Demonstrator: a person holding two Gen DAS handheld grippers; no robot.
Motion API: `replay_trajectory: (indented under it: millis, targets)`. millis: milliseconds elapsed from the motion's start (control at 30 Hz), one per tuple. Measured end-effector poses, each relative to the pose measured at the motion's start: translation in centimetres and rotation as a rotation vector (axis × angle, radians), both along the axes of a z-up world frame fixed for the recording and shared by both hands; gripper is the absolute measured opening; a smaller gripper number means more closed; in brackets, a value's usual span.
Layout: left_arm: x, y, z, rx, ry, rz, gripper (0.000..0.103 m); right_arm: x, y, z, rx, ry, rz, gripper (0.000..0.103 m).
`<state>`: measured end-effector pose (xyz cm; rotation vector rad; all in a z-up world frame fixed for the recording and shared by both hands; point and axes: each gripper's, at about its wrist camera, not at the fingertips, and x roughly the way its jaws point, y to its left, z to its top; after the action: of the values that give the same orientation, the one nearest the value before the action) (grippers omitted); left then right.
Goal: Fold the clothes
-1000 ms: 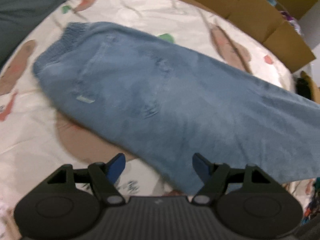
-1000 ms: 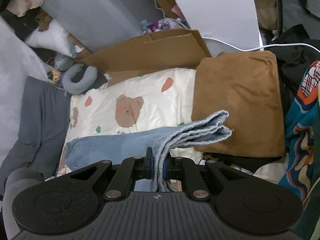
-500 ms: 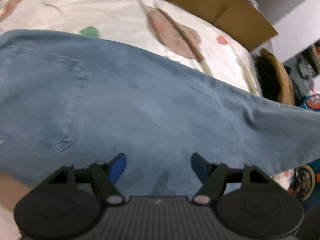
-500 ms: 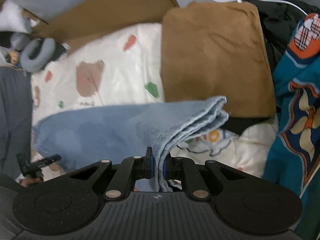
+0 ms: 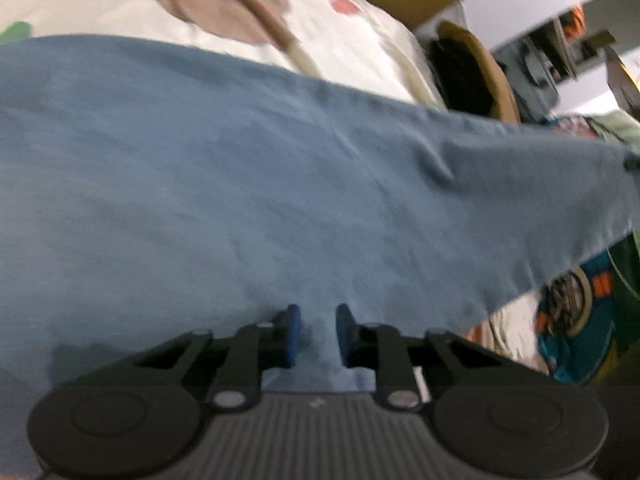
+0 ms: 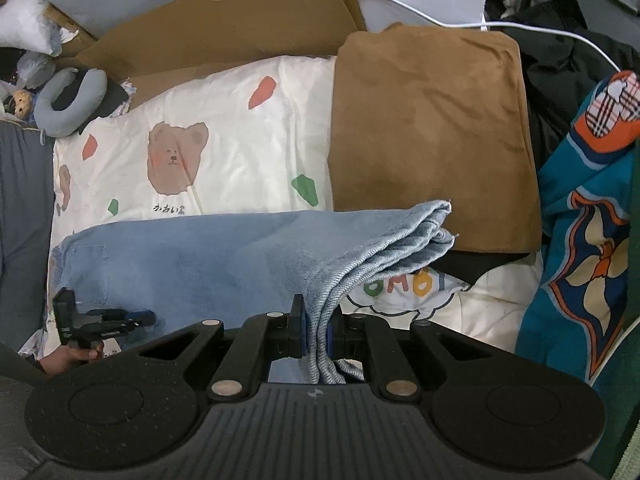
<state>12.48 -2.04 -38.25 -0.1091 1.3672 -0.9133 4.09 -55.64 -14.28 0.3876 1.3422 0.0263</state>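
A pair of light blue jeans (image 6: 208, 256) lies lengthwise across the bear-print bedsheet (image 6: 224, 128). My right gripper (image 6: 316, 332) is shut on the bunched leg hems, which hang raised over the bed's right side. My left gripper (image 5: 318, 332) has its blue pads close together around a fold at the near edge of the jeans (image 5: 240, 184). It also shows in the right wrist view (image 6: 108, 322), low at the jeans' near edge towards the waist end.
A brown cushion (image 6: 432, 128) lies at the bed's right end. Flat cardboard (image 6: 224, 28) leans behind the bed. A grey neck pillow (image 6: 68, 100) sits at the far left. A teal patterned cloth (image 6: 592, 248) hangs at the right.
My left gripper has moved in low over the jeans and its jaws have closed from wide open onto the fabric edge. My right gripper still holds the hems, swung slightly.
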Motion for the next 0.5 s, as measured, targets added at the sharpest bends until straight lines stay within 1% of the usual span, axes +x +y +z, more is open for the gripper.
replay_trajectory:
  millis: [67, 100, 200, 333, 500]
  targets:
    - [-0.6, -0.6, -0.6, -0.003, 0.01, -0.023, 0.01, 0.0, 0.4, 0.3, 0.001, -0.004, 0.002, 0.008]
    - [-0.9, -0.8, -0.9, -0.005, 0.018, -0.034, 0.009, 0.0, 0.5, 0.4, -0.002, -0.005, 0.002, 0.008]
    - [-2.1, -1.4, -2.0, -0.014, 0.058, -0.053, 0.008, 0.0, 0.8, 0.7, -0.007, -0.012, 0.002, 0.008]
    - [-3.7, -1.9, -3.0, -0.021, 0.096, -0.083, 0.007, 0.4, 1.4, 2.0, -0.013, -0.042, 0.011, 0.008]
    - [-3.6, -2.0, -3.8, -0.037, 0.116, -0.031, 0.006, 1.2, 2.7, 4.5, -0.017, -0.082, 0.043, 0.008]
